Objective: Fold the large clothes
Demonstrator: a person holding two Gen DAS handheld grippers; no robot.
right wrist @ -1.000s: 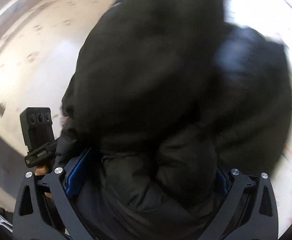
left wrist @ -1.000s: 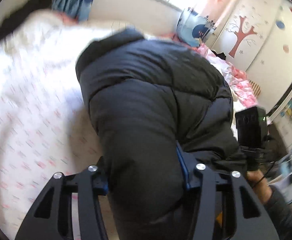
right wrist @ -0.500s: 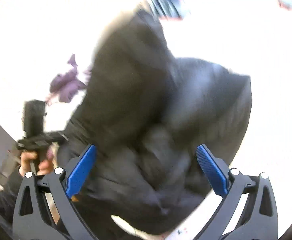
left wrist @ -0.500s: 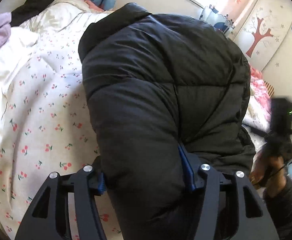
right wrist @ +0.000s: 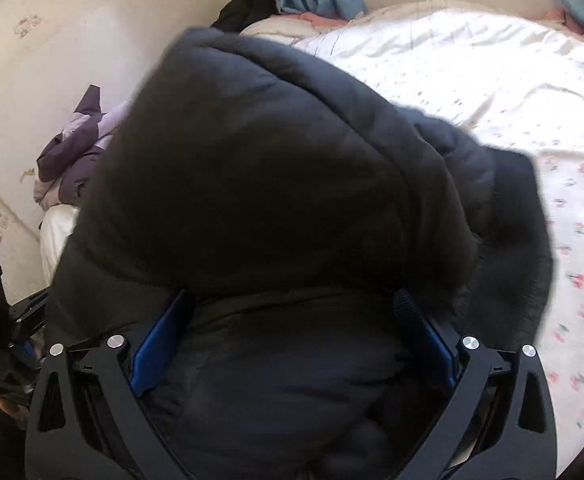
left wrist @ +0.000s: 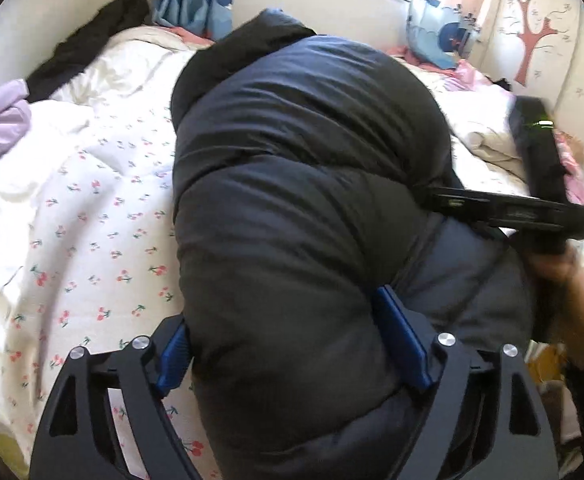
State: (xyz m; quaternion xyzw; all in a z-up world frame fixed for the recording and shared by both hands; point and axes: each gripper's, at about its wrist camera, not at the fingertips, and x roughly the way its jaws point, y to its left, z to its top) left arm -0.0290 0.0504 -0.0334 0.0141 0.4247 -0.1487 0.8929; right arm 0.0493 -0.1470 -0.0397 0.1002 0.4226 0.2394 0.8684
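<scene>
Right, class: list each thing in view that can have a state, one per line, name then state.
Black puffer jacket: bundled, folded over, gripped at both ends.
Left tongs: shut on the jacket.
Right tongs: shut on the jacket.
Cherry-print duvet: spread, rumpled.
Purple garment: crumpled, unfolded.

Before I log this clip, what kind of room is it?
Most likely a bedroom, perhaps a child's. A bed with a cherry-print quilt fills the view, a pillow leans at its head, and a tree decal marks the wall. Both grippers grip a black puffer jacket on the quilt.
</scene>
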